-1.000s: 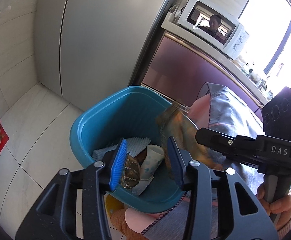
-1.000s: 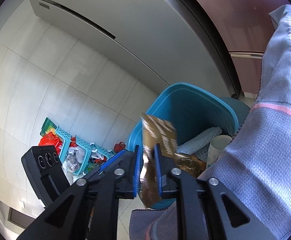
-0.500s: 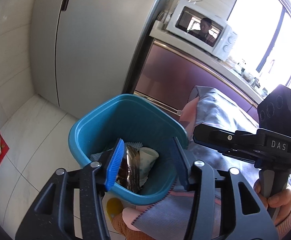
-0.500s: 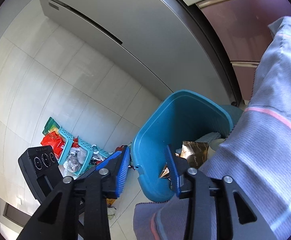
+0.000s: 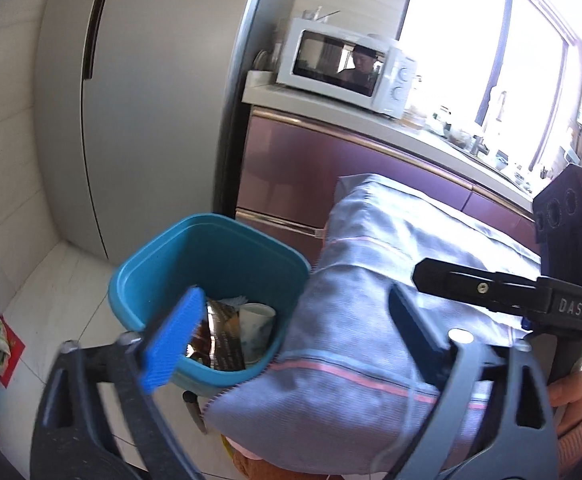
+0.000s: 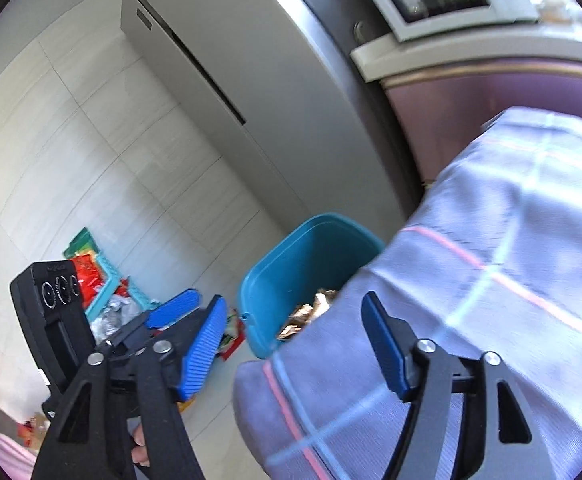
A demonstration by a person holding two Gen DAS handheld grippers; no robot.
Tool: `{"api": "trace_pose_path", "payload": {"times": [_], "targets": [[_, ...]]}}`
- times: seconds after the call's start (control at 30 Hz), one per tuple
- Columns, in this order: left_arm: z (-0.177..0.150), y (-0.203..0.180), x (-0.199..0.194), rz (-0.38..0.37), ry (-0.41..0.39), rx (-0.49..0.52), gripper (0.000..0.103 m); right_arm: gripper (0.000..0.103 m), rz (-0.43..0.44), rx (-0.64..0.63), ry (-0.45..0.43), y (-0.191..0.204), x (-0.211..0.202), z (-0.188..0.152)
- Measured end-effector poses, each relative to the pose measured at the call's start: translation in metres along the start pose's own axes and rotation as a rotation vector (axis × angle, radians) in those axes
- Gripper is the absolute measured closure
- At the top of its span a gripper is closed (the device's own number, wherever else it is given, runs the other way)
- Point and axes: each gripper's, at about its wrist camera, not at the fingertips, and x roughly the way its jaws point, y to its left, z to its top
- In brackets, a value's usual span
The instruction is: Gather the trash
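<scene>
A blue bin (image 5: 211, 248) stands on the tiled floor beside a grey cloth-covered table corner (image 5: 371, 300). Inside it lie a brown-gold wrapper (image 5: 219, 332) and a paper cup (image 5: 257, 328). My left gripper (image 5: 295, 320) hovers above and short of the bin, its jaws opening wide with nothing between them. In the right wrist view the bin (image 6: 311, 256) shows the wrapper (image 6: 311, 312) at its near edge. My right gripper (image 6: 293, 340) is also opening and holds nothing, with the cloth (image 6: 471, 280) just beyond its right finger.
A grey fridge (image 5: 143, 100) rises behind the bin. A white microwave (image 5: 343, 64) sits on the counter above maroon cabinets (image 5: 291, 176). Teal baskets of litter (image 6: 103, 292) and a red packet (image 5: 11, 348) lie on the floor to the left. A hand (image 5: 575, 396) grips the right handle.
The right gripper let go of the gold wrapper, which now lies in the bin. Both grippers opened wide and drew back and up from the bin.
</scene>
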Motion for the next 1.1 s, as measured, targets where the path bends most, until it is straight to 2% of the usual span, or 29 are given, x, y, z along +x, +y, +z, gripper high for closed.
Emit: {"api": "trace_pose_path", "payload": {"times": [0.13, 0.27, 0.4, 0.77, 0.93, 1.1], "targets": [[-0.006, -0.024, -0.006, -0.019, -0.012, 0.044, 0.006, 0.02, -0.083, -0.039, -0.079, -0.001, -0.034, -0.011], [-0.011, -0.045, -0.009, -0.042, -0.031, 0.059, 0.006, 0.011, -0.201, -0.068, -0.172, -0.002, -0.067, -0.025], [-0.015, -0.069, -0.011, -0.059, -0.054, 0.085, 0.006, 0.007, -0.327, -0.09, -0.244, -0.006, -0.098, -0.043], [-0.024, -0.133, -0.02, -0.116, -0.133, 0.15, 0.006, 0.007, -0.665, -0.131, -0.445, -0.017, -0.175, -0.088], [-0.027, -0.152, -0.026, -0.127, -0.167, 0.173, 0.006, 0.007, -0.757, -0.133, -0.497, -0.019, -0.197, -0.1], [-0.032, -0.167, -0.034, -0.136, -0.201, 0.205, 0.006, 0.007, -0.8, -0.114, -0.533, -0.022, -0.213, -0.11]]}}
